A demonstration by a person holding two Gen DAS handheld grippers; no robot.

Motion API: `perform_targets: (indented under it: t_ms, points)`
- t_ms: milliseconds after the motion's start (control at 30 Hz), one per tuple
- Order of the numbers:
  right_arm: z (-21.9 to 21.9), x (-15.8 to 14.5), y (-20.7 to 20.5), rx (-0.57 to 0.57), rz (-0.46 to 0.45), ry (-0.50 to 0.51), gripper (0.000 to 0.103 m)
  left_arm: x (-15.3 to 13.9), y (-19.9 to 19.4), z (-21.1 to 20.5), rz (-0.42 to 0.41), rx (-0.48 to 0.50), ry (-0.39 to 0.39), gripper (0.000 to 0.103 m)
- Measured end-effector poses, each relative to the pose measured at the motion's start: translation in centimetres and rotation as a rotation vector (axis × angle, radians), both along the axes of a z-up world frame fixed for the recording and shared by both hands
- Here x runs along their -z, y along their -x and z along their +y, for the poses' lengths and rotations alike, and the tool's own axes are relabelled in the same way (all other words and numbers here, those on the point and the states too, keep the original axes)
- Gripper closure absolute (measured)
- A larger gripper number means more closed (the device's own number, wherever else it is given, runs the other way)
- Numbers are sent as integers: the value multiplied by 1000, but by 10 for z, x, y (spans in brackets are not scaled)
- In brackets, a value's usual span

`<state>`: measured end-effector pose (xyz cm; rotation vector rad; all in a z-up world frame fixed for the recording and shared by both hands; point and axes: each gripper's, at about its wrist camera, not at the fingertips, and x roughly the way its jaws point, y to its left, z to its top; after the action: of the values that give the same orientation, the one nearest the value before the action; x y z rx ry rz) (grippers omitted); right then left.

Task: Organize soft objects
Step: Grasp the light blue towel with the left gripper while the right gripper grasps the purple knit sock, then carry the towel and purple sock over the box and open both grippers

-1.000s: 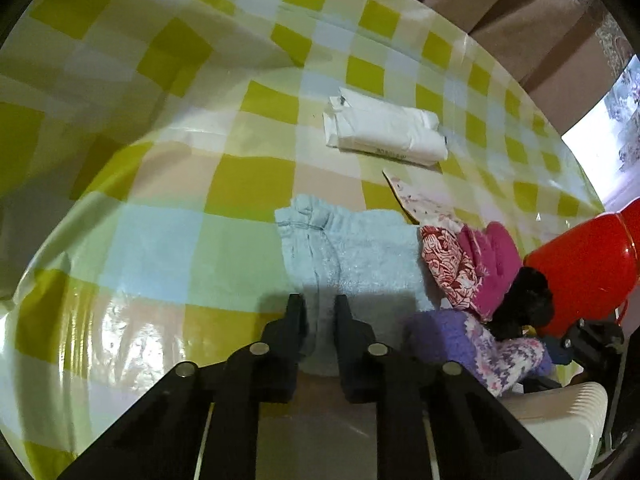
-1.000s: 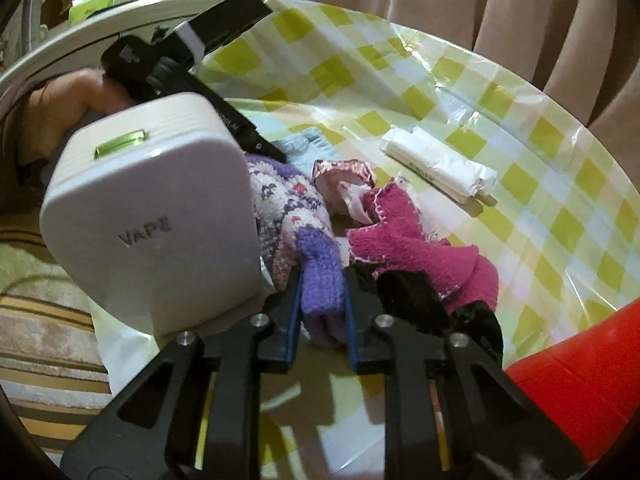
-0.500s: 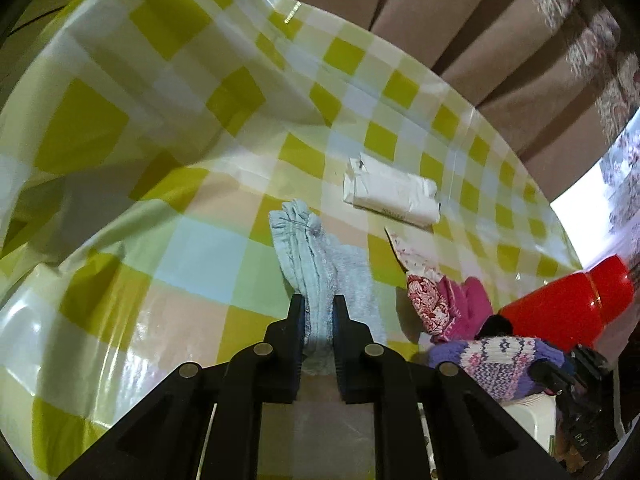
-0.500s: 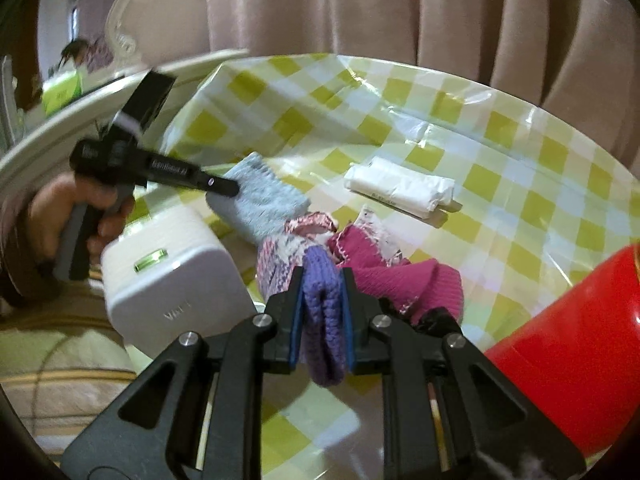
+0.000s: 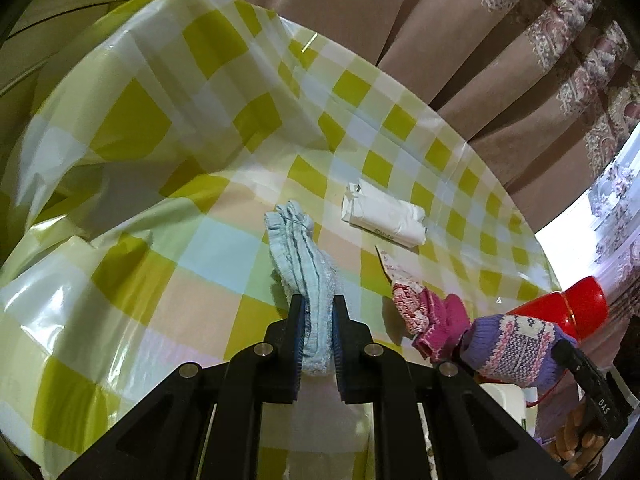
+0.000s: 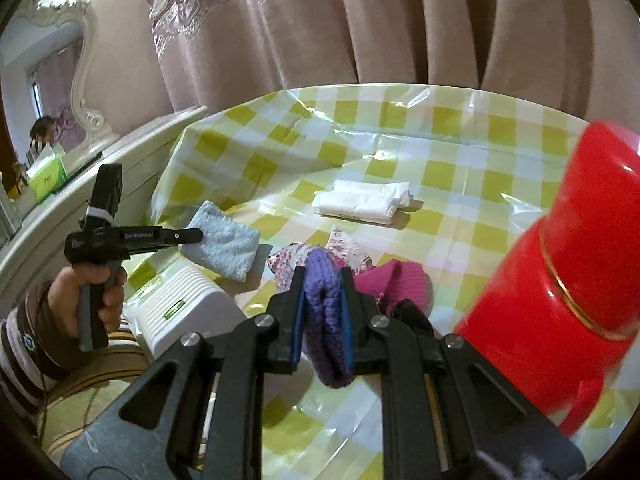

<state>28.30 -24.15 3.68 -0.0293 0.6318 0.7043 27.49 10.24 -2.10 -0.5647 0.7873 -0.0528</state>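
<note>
My left gripper (image 5: pixel 317 312) is shut on a light blue towel (image 5: pixel 304 264) and holds it up off the checked tablecloth (image 5: pixel 168 184); the towel also shows in the right wrist view (image 6: pixel 224 246). My right gripper (image 6: pixel 323 292) is shut on a purple knitted mitten (image 6: pixel 324 308), lifted above the table; it also shows in the left wrist view (image 5: pixel 516 348). A pink mitten (image 6: pixel 396 284) and a red-and-white patterned cloth (image 5: pixel 406 304) lie on the table below. A folded white cloth (image 5: pixel 382 220) lies further back.
A red thermos (image 6: pixel 560 304) stands at the right, close to my right gripper. A white ribbed device (image 6: pixel 180 316) sits at the table's near left edge. Curtains (image 6: pixel 360 24) hang behind the table. A white dresser with a mirror (image 6: pixel 60 60) stands at the left.
Both grippers have risen from the table. The blue towel left the cloth and hangs from the left gripper. The purple mitten was lifted out of the pile.
</note>
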Motion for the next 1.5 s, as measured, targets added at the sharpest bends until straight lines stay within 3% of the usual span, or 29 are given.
perform_targets:
  t_ms: [500,867,1233,1500]
  points:
    - [-45,-20,37,116,-11,-71,85,-15,45,9,-88,-72,46,90]
    - [-81,-14,84,242,33,-36,84,-38,108,8,-171,-110,82,90]
    - [-110,-13,141,383,42,62,84,-76,166,-20,-246,-36,113,90]
    - [-133,-14,175,493,34,123,85,-103,185,-62,-286,63,123,90]
